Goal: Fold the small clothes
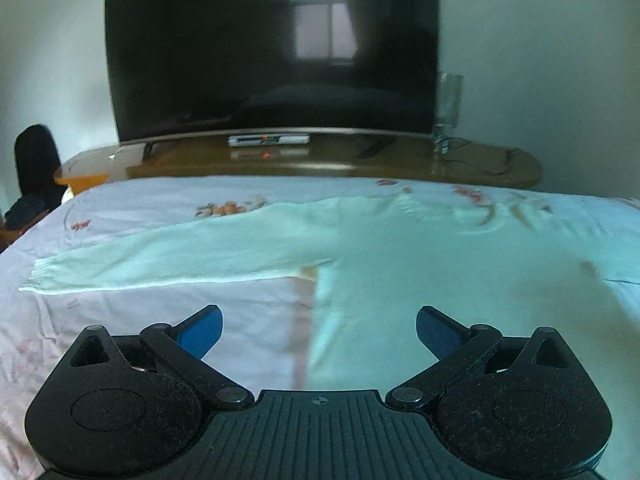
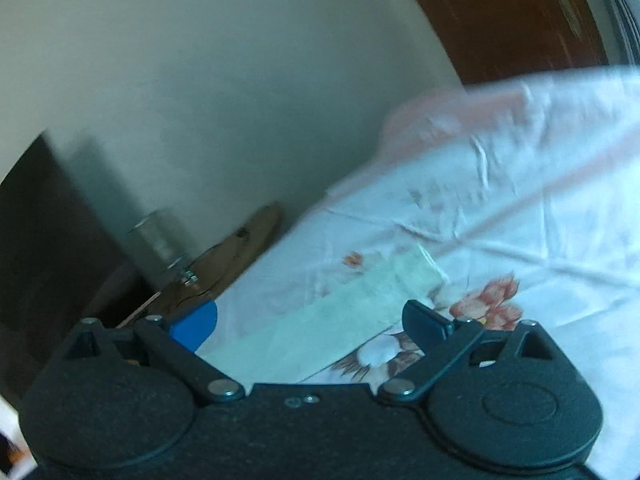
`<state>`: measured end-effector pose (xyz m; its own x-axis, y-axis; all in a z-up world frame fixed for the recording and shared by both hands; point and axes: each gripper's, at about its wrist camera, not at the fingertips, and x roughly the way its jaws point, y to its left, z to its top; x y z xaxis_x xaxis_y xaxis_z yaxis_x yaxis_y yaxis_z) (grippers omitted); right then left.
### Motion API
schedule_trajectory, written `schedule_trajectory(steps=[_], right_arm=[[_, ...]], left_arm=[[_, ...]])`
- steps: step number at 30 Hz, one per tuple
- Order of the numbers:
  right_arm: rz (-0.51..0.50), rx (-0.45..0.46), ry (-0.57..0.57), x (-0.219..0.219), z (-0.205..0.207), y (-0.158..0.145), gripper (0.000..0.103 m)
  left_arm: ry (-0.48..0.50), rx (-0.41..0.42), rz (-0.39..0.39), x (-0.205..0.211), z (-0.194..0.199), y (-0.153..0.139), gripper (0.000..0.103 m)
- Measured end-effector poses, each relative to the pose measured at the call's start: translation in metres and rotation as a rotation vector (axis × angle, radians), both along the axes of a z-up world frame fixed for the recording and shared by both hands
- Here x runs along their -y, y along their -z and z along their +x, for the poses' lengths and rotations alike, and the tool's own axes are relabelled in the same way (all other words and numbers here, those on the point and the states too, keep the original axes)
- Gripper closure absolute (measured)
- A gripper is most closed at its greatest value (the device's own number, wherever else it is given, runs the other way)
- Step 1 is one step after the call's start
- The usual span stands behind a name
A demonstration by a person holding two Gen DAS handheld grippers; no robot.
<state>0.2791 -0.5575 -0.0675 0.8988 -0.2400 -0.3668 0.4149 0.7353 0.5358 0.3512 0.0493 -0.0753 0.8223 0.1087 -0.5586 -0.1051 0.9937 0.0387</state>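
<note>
A pale mint long-sleeved top (image 1: pixel 420 264) lies flat on the flowered bed sheet (image 1: pixel 120 320). Its left sleeve (image 1: pixel 160 260) stretches out to the left. My left gripper (image 1: pixel 319 330) hovers open above the top's lower left edge, with nothing between its blue pads. In the right wrist view the other sleeve (image 2: pixel 344 312) lies straight on the sheet and ends at a cuff (image 2: pixel 420 268). My right gripper (image 2: pixel 310 326) is open, and the sleeve runs between its fingers below them. The view is tilted and blurred.
A large dark television (image 1: pixel 272 48) stands on a brown wooden cabinet (image 1: pixel 320 160) just beyond the bed. A clear glass (image 1: pixel 448 112) sits on the cabinet's right end. A dark chair (image 1: pixel 36 160) is at the far left. A wooden headboard (image 2: pixel 500 16) rises behind the sheet.
</note>
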Motion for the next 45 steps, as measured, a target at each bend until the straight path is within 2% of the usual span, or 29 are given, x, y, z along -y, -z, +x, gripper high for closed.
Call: schedule_trajectory(steps=[6,8,10,11,12,13,14,16,17,19,21,22,23,26,28,30,35,39,45], right_arm=[[0.273,-0.016,0.054,0.054,0.036,0.065,0.008],[0.264,-0.004,0.047,0.056,0.038,0.065,0.008],[0.285,0.010,0.025,0.059,0.042,0.065,0.012],[0.285,0.009,0.025,0.062,0.043,0.065,0.030],[0.289,0.003,0.029,0.062,0.042,0.066,0.079],[0.314,-0.040,0.035,0.067,0.046,0.071,0.095],[0.343,-0.065,0.041,0.074,0.050,0.078,0.098],[0.372,-0.038,0.041,0.076,0.043,0.082,0.098],[0.375,-0.033,0.044,0.075,0.042,0.081,0.094],[0.388,-0.004,0.051,0.076,0.037,0.078,0.081],[0.378,0.033,0.083,0.074,0.030,0.071,0.060],[0.371,0.038,0.087,0.076,0.030,0.070,0.060],[0.362,0.019,0.090,0.078,0.034,0.069,0.066],[0.280,-0.087,0.111,0.079,0.046,0.064,0.099],[0.215,-0.125,0.108,0.077,0.049,0.060,0.099],[0.088,-0.180,0.091,0.065,0.059,0.048,0.099],[-0.165,-0.206,-0.050,0.003,0.094,0.014,0.099],[-0.263,-0.200,-0.222,-0.072,0.132,-0.001,0.099],[-0.309,-0.178,-0.532,-0.215,0.181,-0.003,0.099]], left_arm=[[-0.023,-0.045,0.007,-0.011,0.029,0.030,0.000],[-0.026,-0.045,-0.006,-0.012,0.037,0.035,0.000],[-0.019,-0.037,-0.012,-0.011,0.037,0.036,0.000],[-0.018,-0.035,-0.011,-0.010,0.038,0.037,0.000],[-0.019,-0.035,-0.010,-0.008,0.040,0.037,0.000],[-0.011,-0.036,-0.014,-0.008,0.042,0.037,0.000],[-0.006,-0.034,-0.016,-0.008,0.044,0.036,0.000],[-0.002,-0.030,-0.012,-0.007,0.046,0.034,0.000],[0.005,-0.026,-0.012,-0.008,0.048,0.032,0.000],[0.005,-0.022,-0.007,-0.009,0.049,0.030,0.000],[0.004,-0.022,-0.011,-0.011,0.049,0.028,0.000],[0.003,-0.022,-0.011,-0.012,0.049,0.028,0.000],[-0.001,-0.020,-0.003,-0.013,0.048,0.028,0.000],[-0.032,-0.033,0.020,-0.020,0.047,0.029,0.000],[-0.055,-0.058,0.013,-0.030,0.048,0.029,0.000],[-0.066,-0.074,0.010,-0.039,0.045,0.029,0.000],[-0.081,-0.121,0.011,-0.059,0.039,0.034,0.000],[-0.111,-0.131,-0.004,-0.073,0.033,0.036,0.000],[-0.127,-0.126,-0.028,-0.086,0.024,0.031,0.000]])
